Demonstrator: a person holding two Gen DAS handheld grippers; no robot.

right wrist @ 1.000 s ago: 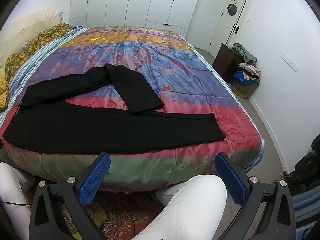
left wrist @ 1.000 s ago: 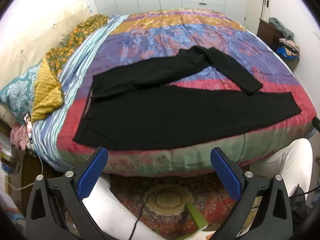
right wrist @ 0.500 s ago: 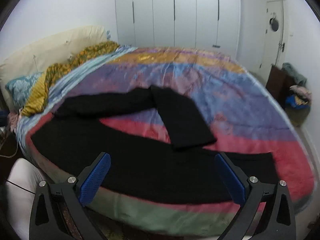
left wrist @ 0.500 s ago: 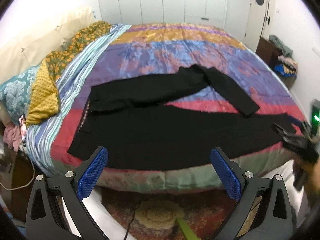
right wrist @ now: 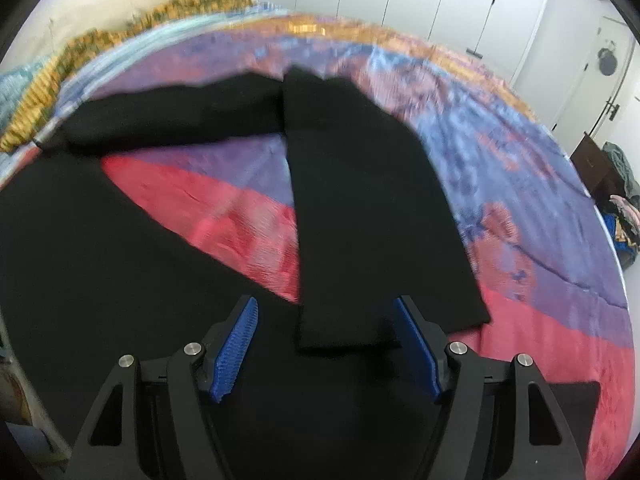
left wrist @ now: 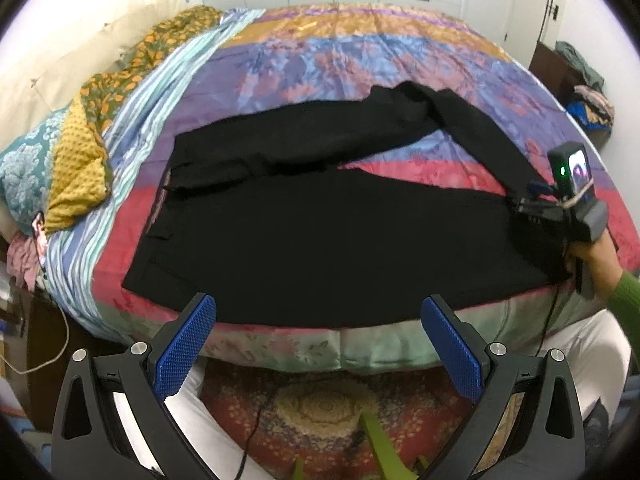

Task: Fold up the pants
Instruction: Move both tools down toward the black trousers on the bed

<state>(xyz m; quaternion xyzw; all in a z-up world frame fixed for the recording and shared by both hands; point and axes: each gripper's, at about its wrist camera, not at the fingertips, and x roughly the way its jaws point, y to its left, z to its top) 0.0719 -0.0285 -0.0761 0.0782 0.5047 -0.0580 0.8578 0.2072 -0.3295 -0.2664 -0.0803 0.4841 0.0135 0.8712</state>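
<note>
Left claw (left wrist: 318, 346) stands wide open and empty just off the near edge of the bed (left wrist: 280, 344), in front of the waist end of the black pants (left wrist: 320, 240) spread across the quilt. Far leg lies doubled back toward the near right. Right claw (right wrist: 325, 350), half open and just closing, brackets that leg's hem, pads not pressing it.

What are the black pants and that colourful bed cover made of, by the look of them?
The black pants look like a matte woven cloth, perhaps a suiting fabric: they lie flat and give no shine. The bed cover looks like a glossy satin or silk-like quilt: it catches the light and shows fine crinkles and stitched seams.
</note>
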